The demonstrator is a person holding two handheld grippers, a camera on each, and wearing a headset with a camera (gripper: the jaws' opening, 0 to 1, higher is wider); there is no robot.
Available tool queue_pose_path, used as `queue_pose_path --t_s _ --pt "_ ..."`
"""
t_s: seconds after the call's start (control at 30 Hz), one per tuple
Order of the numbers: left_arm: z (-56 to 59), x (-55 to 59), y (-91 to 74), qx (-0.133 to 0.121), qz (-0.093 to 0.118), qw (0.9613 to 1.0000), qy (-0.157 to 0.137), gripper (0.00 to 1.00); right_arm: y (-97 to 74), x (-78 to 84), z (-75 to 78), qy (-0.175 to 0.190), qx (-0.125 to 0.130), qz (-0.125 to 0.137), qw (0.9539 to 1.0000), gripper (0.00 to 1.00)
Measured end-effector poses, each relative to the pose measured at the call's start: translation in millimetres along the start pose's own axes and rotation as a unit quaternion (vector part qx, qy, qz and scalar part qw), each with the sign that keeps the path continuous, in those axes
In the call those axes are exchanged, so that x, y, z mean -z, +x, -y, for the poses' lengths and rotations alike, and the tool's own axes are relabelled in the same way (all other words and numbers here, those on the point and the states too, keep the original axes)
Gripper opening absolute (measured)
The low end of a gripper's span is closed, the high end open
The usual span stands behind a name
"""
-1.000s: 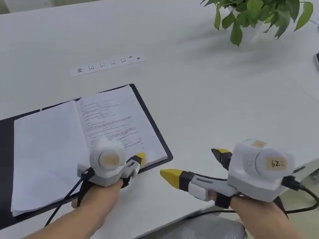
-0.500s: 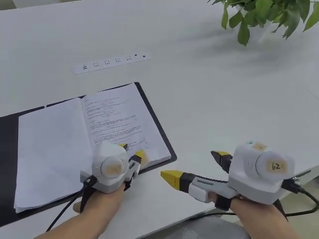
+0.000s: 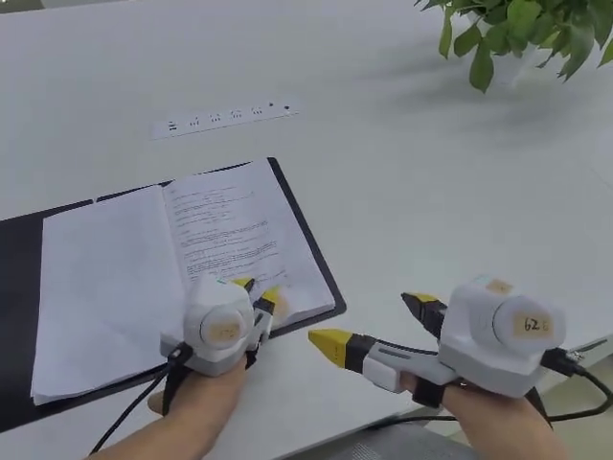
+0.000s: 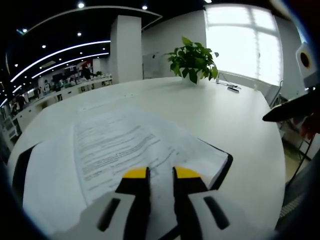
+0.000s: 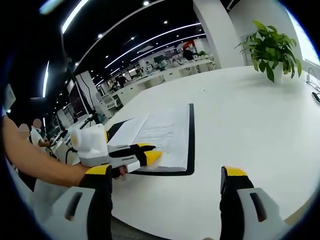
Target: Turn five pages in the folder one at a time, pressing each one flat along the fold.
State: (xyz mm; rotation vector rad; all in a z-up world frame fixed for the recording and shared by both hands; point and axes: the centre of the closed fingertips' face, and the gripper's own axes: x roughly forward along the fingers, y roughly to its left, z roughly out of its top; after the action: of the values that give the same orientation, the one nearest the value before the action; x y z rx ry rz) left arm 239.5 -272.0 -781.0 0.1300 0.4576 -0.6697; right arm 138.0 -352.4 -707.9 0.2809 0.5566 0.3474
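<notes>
- One folder (image 3: 220, 225) lies open at the left of the counter (image 3: 412, 182), near its front edge.
- The left hand-held gripper (image 3: 259, 291) is over the right page's lower corner, its jaws a slim gap apart and gripping nothing.
- One power strip (image 3: 225, 116) lies beyond the folder, apart from it.
- The right hand-held gripper (image 3: 374, 323) is spread wide over bare counter.
- One potted plant (image 3: 522, 34) stands far right.

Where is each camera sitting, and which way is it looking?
Head view: on the person's head, looking down at the folder; hands hold the left tool and right tool.
Left gripper view: on the left tool, facing across the folder to the plant.
Right gripper view: on the right tool, facing the folder; the person's arm shows.
All share the folder and plant.
</notes>
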Motion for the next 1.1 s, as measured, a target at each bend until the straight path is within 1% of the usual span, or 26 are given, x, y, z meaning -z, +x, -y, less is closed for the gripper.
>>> queue_pose_path --t_s 0.03,0.07,0.13,0.17,0.23,0.27,0.4,0.47,0.67,0.7,0.73,0.77,0.8,0.83,0.87,0.9,1.0,1.1 --pt "-0.3 0.1 0.2 0.000 0.000 1.0000 0.000 0.15 0.7 0.2 0.1 -0.001 0.000 -0.001 1.0000 0.89" --pt "-0.5 0.0 0.3 -0.001 0.001 1.0000 -0.008 0.14 1.7 0.4 -0.9 -0.001 -0.003 -0.002 1.0000 0.89" --pt "-0.6 0.2 0.2 -0.001 0.002 1.0000 -0.008 0.14 3.6 0.0 -2.3 -0.002 -0.007 -0.002 1.0000 0.88" --pt "-1.1 0.2 0.2 -0.002 0.002 0.9999 -0.016 0.14 4.5 0.0 -3.0 -0.003 -0.009 -0.004 0.9999 0.88" --pt "-1.8 0.1 0.1 0.000 0.004 0.9999 -0.017 0.13 7.0 -0.1 -3.8 -0.005 -0.013 -0.005 0.9999 0.87" --pt "-1.8 -0.1 0.1 0.000 0.005 0.9997 -0.025 0.13 8.2 -0.1 -4.6 -0.007 -0.015 -0.007 0.9998 0.87" --pt "-2.7 -0.2 -0.5 0.009 0.012 0.9993 -0.034 0.14 10.8 -0.1 -5.8 -0.008 -0.020 -0.009 0.9997 0.87" --pt "-2.2 -0.4 -0.3 0.012 0.013 0.9994 -0.030 0.14 11.5 0.1 -6.7 -0.010 -0.021 -0.010 0.9997 0.87" --pt "-3.3 -1.0 -1.0 0.016 0.017 0.9985 -0.049 0.13 14.4 1.4 -7.0 -0.011 -0.025 -0.014 0.9995 0.87" --pt "-3.9 -1.4 -1.4 0.017 0.017 0.9984 -0.050 0.11 15.1 1.4 -7.0 -0.012 -0.026 -0.015 0.9995 0.86" --pt "-8.5 -1.9 -1.2 0.013 0.015 0.9979 -0.062 0.07 16.1 0.7 -7.3 -0.014 -0.029 -0.015 0.9994 0.86" --pt "-14.0 -2.3 0.7 0.002 0.013 0.9970 -0.076 0.00 17.1 -0.3 -7.3 -0.016 -0.030 -0.014 0.9993 0.86" --pt "-7.6 -2.9 -2.8 0.034 0.010 0.9972 -0.066 0.00 17.8 -0.9 -7.1 -0.017 -0.031 -0.014 0.9993 0.86" --pt "-11.6 -5.4 -2.1 0.031 0.008 0.9991 -0.029 0.00 18.7 -1.5 -6.8 -0.018 -0.032 -0.014 0.9992 0.86" --pt "-12.9 -7.6 -2.1 0.029 0.007 0.9993 -0.022 0.00 19.6 -2.3 -6.3 -0.018 -0.032 -0.014 0.9992 0.86" --pt "-10.6 -2.9 -0.8 0.029 0.007 0.9987 -0.040 0.00 20.9 -3.5 -6.3 -0.017 -0.033 -0.013 0.9992 0.86" --pt "-9.4 -1.2 -0.9 0.025 0.007 0.9990 -0.038 0.00 26.2 -6.1 -8.2 -0.019 -0.039 -0.012 0.9990 0.85" --pt "-9.9 0.1 0.1 0.022 0.006 0.9991 -0.034 0.00 31.7 -7.2 -10.2 -0.029 -0.046 -0.014 0.9984 0.84"
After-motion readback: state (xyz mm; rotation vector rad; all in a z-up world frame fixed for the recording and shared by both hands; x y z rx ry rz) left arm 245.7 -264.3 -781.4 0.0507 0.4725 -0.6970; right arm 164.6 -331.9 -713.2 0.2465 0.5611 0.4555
